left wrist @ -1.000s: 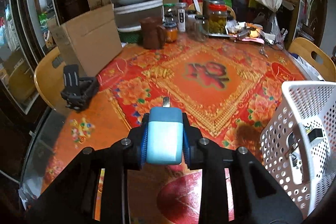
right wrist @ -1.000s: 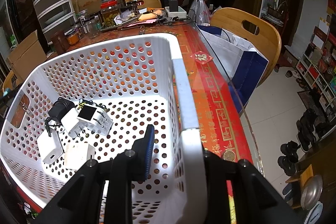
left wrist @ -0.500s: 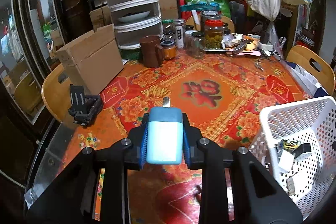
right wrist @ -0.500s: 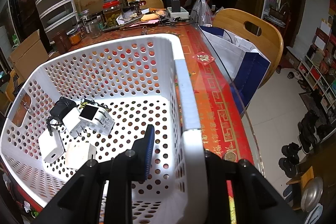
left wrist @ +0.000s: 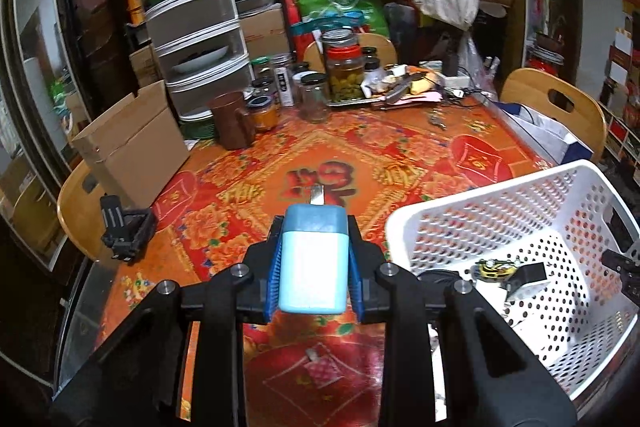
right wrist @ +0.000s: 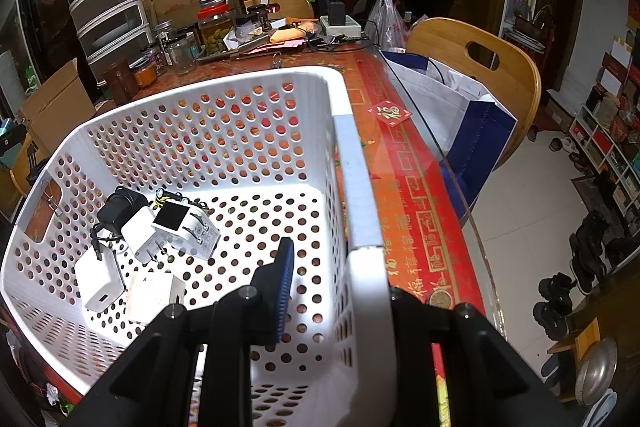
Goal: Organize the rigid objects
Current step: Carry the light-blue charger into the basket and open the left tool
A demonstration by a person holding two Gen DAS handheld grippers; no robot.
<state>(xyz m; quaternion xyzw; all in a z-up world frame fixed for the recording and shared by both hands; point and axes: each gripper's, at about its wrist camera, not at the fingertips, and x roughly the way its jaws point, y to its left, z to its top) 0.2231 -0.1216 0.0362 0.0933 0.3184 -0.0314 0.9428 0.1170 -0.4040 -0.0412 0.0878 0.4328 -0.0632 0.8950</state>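
Observation:
My left gripper (left wrist: 314,231) is shut on a blue plug-in charger (left wrist: 313,267), its metal prong pointing away from me, held above the red patterned tablecloth (left wrist: 248,187). To its right stands a white perforated basket (left wrist: 480,187). In the right wrist view my right gripper (right wrist: 340,267) is shut on the basket's right wall (right wrist: 352,155), one blue pad inside and the other finger outside. On the basket floor lie white chargers (right wrist: 98,277), a black adapter (right wrist: 118,209) and a travel plug (right wrist: 186,227).
A black folded gadget (left wrist: 126,231) sits at the table's left edge beside a cardboard box (left wrist: 132,143). Jars (left wrist: 344,71), a brown mug (left wrist: 232,125) and plastic drawers (left wrist: 192,39) crowd the far side. A wooden chair (right wrist: 480,63) with a bag stands at the right.
My left gripper has risen and swung right with the blue charger, so more of the basket's inside shows. The right gripper has kept still on the basket wall.

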